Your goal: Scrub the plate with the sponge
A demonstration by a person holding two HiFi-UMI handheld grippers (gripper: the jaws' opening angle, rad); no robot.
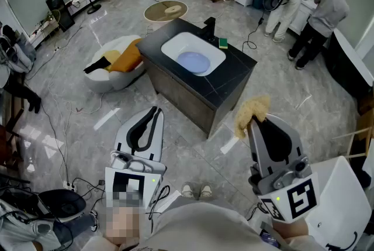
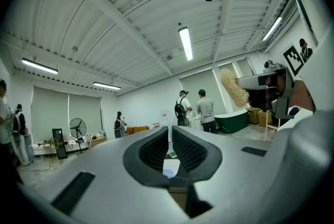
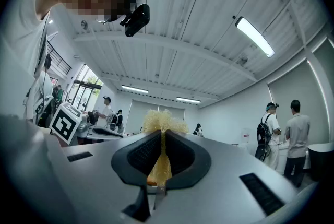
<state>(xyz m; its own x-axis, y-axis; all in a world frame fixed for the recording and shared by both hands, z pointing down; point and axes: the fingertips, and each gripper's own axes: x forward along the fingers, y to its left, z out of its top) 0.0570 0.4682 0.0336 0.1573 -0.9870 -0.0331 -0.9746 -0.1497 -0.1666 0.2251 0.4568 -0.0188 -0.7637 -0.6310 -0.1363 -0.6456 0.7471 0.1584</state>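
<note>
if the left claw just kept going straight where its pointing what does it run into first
Most likely the black sink counter: the left claw points at it, and its own view frames the blue plate between its jaws. Height is unclear, so it may pass over.

The head view looks steeply down from above the person, close over the left gripper (image 1: pixel 153 114) and right gripper (image 1: pixel 255 122), with the sink counter (image 1: pixel 234 77) farther ahead. Each gripper view sits low behind its own jaws, facing roughly level across the room and taking in the ceiling. All three views share the two standing people (image 1: pixel 324 10) at the far wall.
</note>
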